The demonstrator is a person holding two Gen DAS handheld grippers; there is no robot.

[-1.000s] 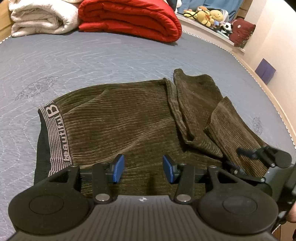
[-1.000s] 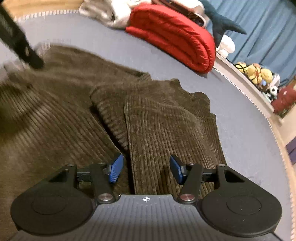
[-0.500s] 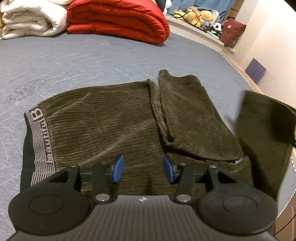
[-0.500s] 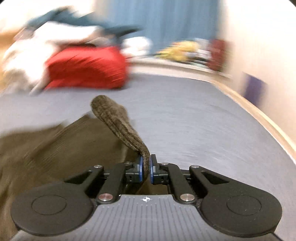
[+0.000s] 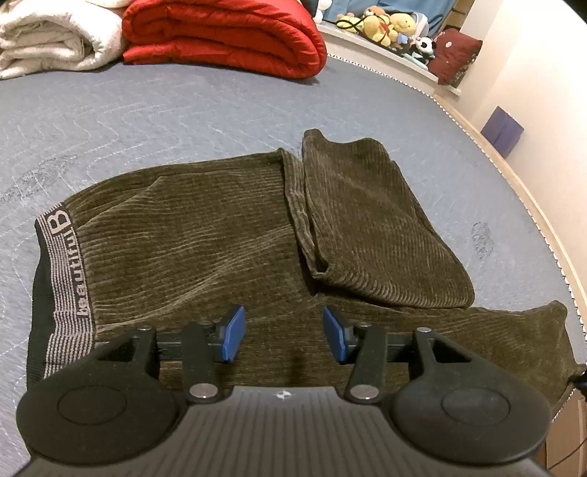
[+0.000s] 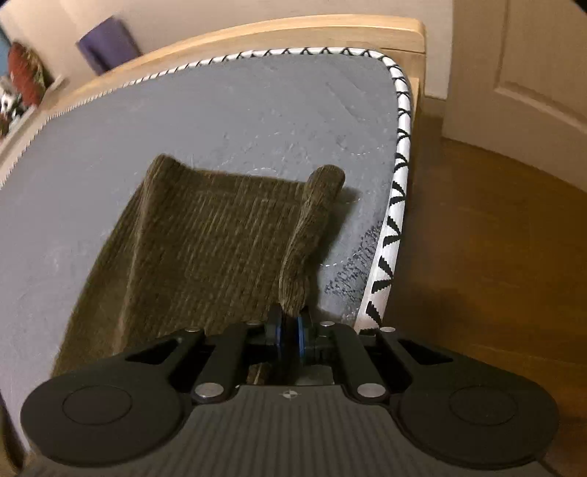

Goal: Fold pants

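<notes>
Olive corduroy pants [image 5: 190,242] lie flat on the grey mattress [image 5: 165,113], with a black and grey lettered waistband [image 5: 60,279] at the left. One leg [image 5: 370,220] is folded back over the body. The other leg [image 5: 488,337] stretches right to the bed edge. My left gripper [image 5: 280,337] is open and empty, hovering over the pants' near edge. My right gripper [image 6: 289,332] is shut on the edge of the stretched leg [image 6: 205,249] near the mattress corner [image 6: 394,73], with the cloth bunched into a ridge ahead of the fingers.
A red rolled duvet [image 5: 227,33] and a white blanket [image 5: 47,36] lie at the far side of the bed. Plush toys [image 5: 385,22] sit on a ledge beyond. Wooden bed frame [image 6: 256,35], wood floor [image 6: 495,257] and a door [image 6: 532,66] lie past the corner.
My right gripper closed on one folded leg, lifted it and swung it out to the right, laying it towards the mattress corner. My left gripper stayed open over the pants.
</notes>
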